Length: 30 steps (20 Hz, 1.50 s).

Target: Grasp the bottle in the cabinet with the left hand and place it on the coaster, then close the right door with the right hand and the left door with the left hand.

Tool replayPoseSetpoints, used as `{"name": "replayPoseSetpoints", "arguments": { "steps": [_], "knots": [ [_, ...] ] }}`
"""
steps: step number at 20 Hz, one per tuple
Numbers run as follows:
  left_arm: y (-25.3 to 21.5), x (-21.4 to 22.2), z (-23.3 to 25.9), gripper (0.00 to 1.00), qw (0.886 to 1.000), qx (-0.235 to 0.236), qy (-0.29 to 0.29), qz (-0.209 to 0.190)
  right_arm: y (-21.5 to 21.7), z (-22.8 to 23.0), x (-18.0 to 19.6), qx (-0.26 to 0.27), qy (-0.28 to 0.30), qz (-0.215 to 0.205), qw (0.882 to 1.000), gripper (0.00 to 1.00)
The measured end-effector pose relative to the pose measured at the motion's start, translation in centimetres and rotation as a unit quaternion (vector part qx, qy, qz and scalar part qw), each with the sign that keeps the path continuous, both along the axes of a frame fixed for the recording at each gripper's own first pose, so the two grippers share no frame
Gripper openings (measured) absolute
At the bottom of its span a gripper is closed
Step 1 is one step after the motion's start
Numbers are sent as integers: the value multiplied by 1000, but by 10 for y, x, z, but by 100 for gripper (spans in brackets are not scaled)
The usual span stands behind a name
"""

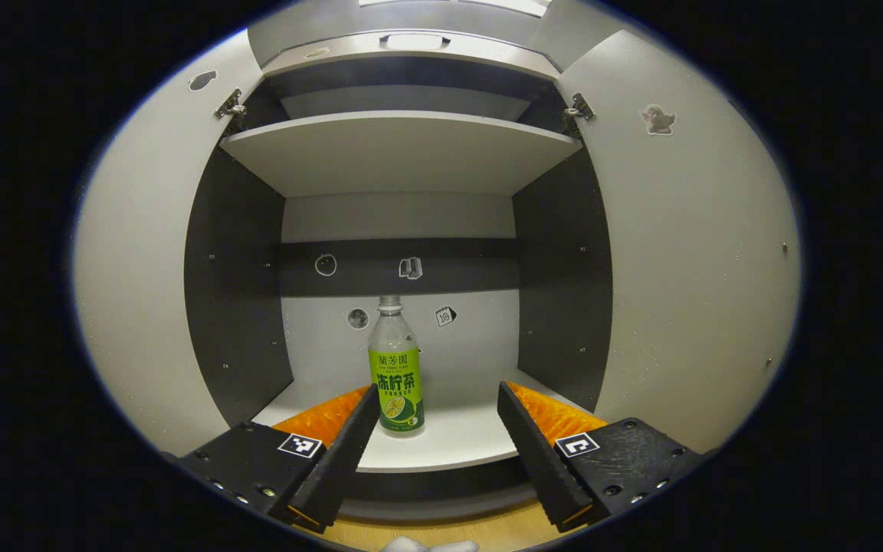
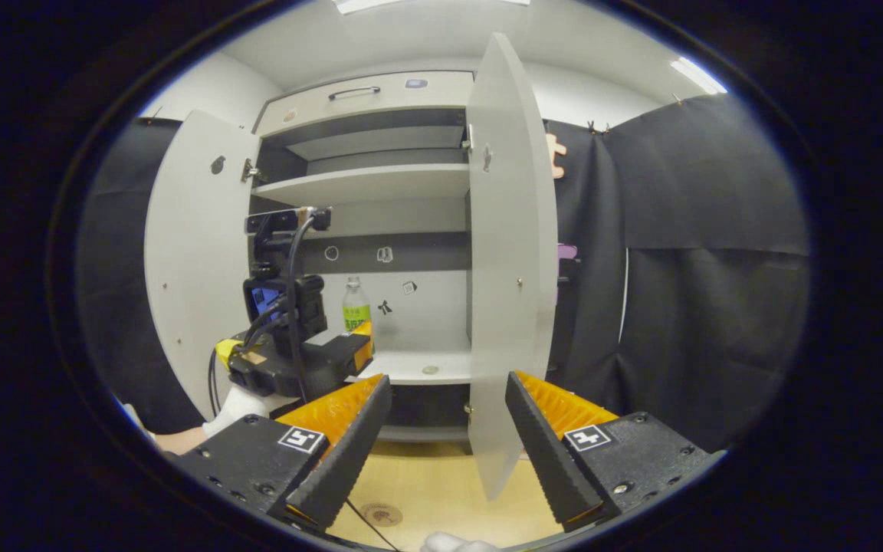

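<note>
Bottle (image 1: pixel 396 366) upright on cabinet's lower shelf (image 1: pixel 449 445); both doors open. Left gripper (image 1: pixel 435 410) released, facing bottle, not touching. Right gripper (image 2: pixel 448 425) released near right door (image 2: pixel 509 261).

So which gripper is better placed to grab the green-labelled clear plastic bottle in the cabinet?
Left. The left gripper faces the green-labelled clear plastic bottle, open, just short of it. The right gripper is farther back, by the pale right door.

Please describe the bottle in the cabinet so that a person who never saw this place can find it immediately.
Look into the open cabinet, whose two doors stand wide open, and go down to the lower shelf. The bottle stands upright there, in front of the back panel with its small stickers. It is the lone object standing on that shelf: clear plastic with a bright green label, directly ahead of the open left gripper.
</note>
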<state>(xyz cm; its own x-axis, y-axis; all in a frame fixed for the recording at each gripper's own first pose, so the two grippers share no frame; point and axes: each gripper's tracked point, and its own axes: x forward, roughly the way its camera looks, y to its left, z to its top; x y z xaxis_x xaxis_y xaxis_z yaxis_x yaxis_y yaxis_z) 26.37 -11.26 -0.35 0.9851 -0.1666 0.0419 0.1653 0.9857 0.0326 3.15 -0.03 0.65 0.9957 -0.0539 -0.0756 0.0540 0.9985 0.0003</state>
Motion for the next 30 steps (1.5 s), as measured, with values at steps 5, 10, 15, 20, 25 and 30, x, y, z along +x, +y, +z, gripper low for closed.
{"name": "replayPoseSetpoints", "arguments": {
  "steps": [5, 10, 15, 20, 25, 30],
  "knots": [
    [7, 29, 5, 96, 1000, -4, -8, 25, -6, -5, 4, 9, 8, 6, 1000, 99],
    [23, 73, -5, 96, 998, -3, 2, 61, -16, -12, 0, 10, 22, -3, 1000, 99],
    [32, 115, -27, 96, 997, -5, 27, 75, -25, -13, -8, -7, 26, -18, 999, 99],
    [33, 140, -49, 96, 995, 4, 55, 84, -28, -12, -8, -10, 26, -23, 999, 99],
    [47, 138, -44, 77, 994, 0, 47, 95, -24, -18, -7, -8, 33, -20, 999, 99],
    [52, 102, -18, 77, 997, -20, 13, 77, -16, -15, -14, -16, 23, -12, 1000, 99]
  ]
}}
